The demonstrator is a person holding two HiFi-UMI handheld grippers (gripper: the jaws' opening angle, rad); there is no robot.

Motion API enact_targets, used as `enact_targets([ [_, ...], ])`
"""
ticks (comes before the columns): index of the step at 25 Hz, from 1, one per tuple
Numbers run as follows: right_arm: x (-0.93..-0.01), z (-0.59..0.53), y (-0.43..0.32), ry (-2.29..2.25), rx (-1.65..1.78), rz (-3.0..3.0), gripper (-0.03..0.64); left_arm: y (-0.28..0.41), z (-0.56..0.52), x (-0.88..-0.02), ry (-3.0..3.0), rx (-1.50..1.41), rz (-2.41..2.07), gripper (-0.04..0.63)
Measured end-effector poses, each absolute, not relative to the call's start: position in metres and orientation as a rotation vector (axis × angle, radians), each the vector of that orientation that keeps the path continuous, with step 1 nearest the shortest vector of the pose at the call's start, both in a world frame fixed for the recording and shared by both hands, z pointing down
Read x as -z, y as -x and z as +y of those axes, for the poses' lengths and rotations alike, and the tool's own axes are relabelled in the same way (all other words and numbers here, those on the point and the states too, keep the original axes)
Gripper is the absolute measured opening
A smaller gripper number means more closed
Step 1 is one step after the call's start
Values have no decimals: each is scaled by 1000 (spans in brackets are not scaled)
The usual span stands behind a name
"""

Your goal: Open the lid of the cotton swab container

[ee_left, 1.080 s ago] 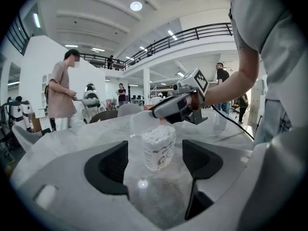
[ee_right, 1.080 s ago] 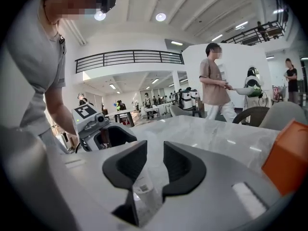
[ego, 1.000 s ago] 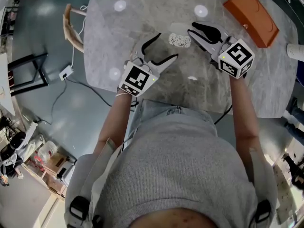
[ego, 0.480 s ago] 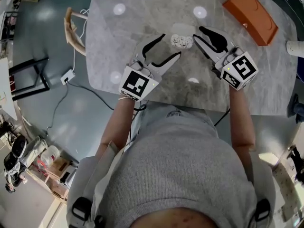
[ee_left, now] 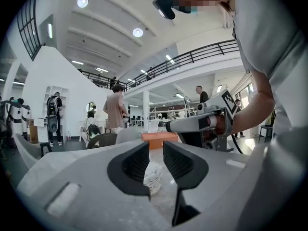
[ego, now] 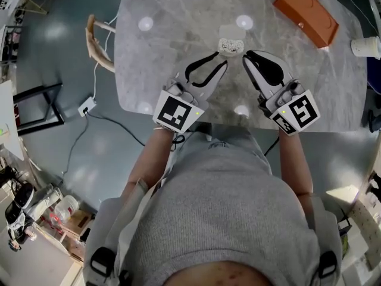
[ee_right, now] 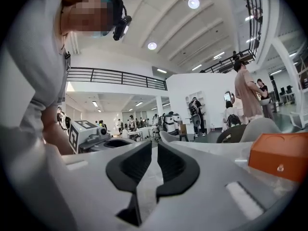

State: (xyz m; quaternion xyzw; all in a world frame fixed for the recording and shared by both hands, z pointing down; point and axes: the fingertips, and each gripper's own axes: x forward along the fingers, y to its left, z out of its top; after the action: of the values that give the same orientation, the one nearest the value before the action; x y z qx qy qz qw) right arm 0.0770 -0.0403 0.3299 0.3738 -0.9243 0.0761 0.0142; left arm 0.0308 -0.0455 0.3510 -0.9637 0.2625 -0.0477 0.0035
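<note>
Scene: seen from above, a person stands at a grey marble table [ego: 172, 34] with a claw in each hand.
Left claw [ego: 222, 59]: its jaws have just been closing and now stand a narrow gap apart. Nothing sits between the pads, so it holds nothing.
Right claw [ego: 246, 57]: its jaws have also just been closing, down to a slim slit. It too is empty.
Cotton swab container [ego: 231, 44]: a small clear tub of white swabs on the table, just ahead of both claws' tips and between them. It shows through the left claw's gap, beyond the pads, and no pad presses on it.
Lid: too small and pale to tell whether it is open.
Orange box [ego: 305, 14]: well beyond the right claw, off to its right.
Risk: the tub probably skids or tips, and swabs could spill.
Cause: it looks light, the marble looks smooth, and neither claw steadies it. Both gaps also look too narrow to straddle the tub, so an advancing tip would likely push it rather than grip it.
Change, left claw: a second ago its jaws were spread wide; now they are nearly together.
Change, right claw: its jaws are narrower than before. Its tips were level with the tub's side and now sit a little short of it.
Change, container: it remains between the two claws, unheld.
</note>
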Motion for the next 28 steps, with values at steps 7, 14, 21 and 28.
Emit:
enact_targets([
  [7,-319,-5,-52,-1241,-193,-2857,3,-22,-15,-335,3005,109,817,5],
  [14,-308,35,-43,-1356,-82,-2777,3,-13,13,-316,2985,16,916,-2],
  [21,-297,66,-41,-1485,-107,-2743,3,3,39,-309,2990,29,983,-2],
  [28,-293,79,-32,-1530,-90,-2724,3,7,54,-302,2968,42,945,-2],
])
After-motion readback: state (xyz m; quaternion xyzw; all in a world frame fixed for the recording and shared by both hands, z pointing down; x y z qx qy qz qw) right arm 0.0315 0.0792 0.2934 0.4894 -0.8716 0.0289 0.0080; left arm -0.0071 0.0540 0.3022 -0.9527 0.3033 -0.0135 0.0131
